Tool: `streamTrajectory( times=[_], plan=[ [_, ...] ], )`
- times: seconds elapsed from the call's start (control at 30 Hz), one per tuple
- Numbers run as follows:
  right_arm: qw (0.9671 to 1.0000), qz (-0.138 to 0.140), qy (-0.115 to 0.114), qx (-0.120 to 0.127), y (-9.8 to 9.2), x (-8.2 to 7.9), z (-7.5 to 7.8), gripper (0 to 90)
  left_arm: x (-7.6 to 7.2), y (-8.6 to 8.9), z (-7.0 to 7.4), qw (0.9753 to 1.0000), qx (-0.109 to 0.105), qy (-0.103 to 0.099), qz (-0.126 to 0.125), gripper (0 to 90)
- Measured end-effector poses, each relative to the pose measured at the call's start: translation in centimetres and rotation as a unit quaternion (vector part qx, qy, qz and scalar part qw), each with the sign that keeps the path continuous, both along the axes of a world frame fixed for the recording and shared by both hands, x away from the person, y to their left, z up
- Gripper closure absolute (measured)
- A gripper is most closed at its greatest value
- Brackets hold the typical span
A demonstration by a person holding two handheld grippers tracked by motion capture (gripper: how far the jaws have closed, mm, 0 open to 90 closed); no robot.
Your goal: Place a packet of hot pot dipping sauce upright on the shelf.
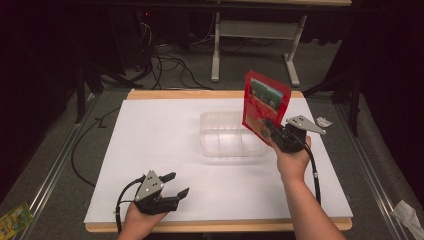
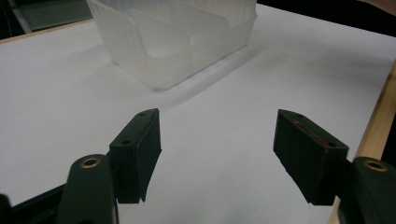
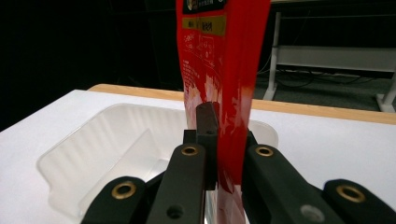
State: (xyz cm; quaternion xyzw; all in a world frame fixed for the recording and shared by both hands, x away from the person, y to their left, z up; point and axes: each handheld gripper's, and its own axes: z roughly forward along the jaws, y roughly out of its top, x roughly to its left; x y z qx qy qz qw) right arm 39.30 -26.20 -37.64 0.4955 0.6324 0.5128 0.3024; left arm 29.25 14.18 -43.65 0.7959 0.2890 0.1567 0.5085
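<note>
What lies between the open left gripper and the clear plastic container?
Nothing: bare white table runs from the left gripper to the container, plain in the left gripper view.

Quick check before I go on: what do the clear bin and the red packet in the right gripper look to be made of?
Clear ribbed divided bin: apparently thin, frosted translucent plastic; the white table shows through its walls.

Flat printed red packet: looks like glossy flexible film, with bright highlights and creases where the right gripper pinches it. Whether it is plastic or foil laminate is unclear.
</note>
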Motion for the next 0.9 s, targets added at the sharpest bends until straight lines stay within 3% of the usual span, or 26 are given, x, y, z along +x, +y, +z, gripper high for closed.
streamTrajectory(
  times=[0.43, 0.9],
  plan=[
    [0.9997, -0.017, 0.008, 0.017, -0.2, 1.7, -0.7, 89.5, 0.0, 0.0, 0.0, 1.0000, 0.002, -0.002, 0.000, 32.5],
    [0.9995, -0.027, 0.010, 0.012, 0.6, 2.8, -1.2, 89.5, -0.1, 0.1, 0.0, 1.0000, 0.002, 0.000, -0.004, 32.5]
  ],
)
